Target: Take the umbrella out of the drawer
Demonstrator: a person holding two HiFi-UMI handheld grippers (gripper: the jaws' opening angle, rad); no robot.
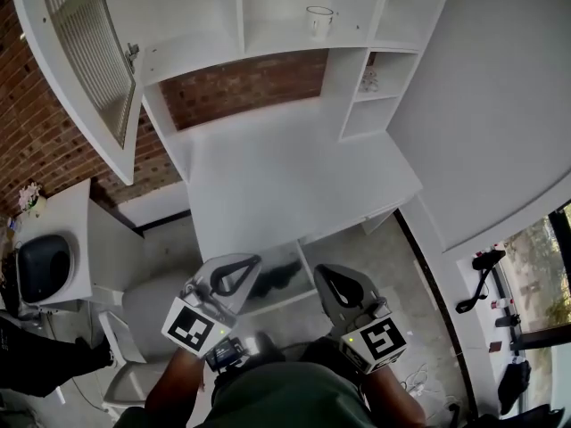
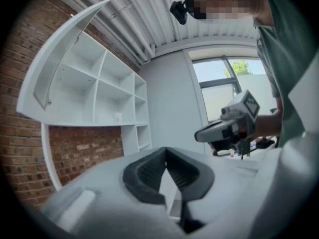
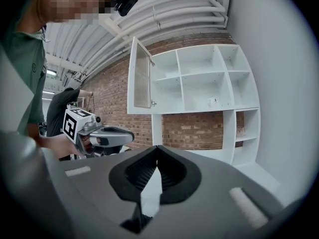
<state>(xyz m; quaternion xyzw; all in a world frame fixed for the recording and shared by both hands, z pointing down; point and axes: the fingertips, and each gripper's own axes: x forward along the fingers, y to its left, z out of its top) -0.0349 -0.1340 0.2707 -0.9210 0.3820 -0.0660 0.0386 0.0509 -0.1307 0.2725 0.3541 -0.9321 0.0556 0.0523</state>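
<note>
A dark, folded umbrella [image 1: 278, 277] lies in the open drawer [image 1: 287, 301] under the front edge of the white desk [image 1: 285, 185]. My left gripper [image 1: 251, 262] hovers shut and empty just left of the umbrella, above the drawer. My right gripper [image 1: 323, 274] is shut and empty too, just right of the drawer opening. In the left gripper view my left gripper [image 2: 166, 154] has its jaws closed tip to tip, with the right gripper [image 2: 224, 131] off to the right. The right gripper view shows my right gripper [image 3: 157, 151] closed, and the left gripper [image 3: 107, 136] beside it.
White shelving [image 1: 285, 25] stands on the desk against a brick wall, with a glass [image 1: 319, 18] on one shelf. A cabinet door [image 1: 85, 52] hangs open at upper left. A low white stand [image 1: 62, 239] and white chair [image 1: 125, 364] sit left. Another person [image 3: 65, 108] stands behind.
</note>
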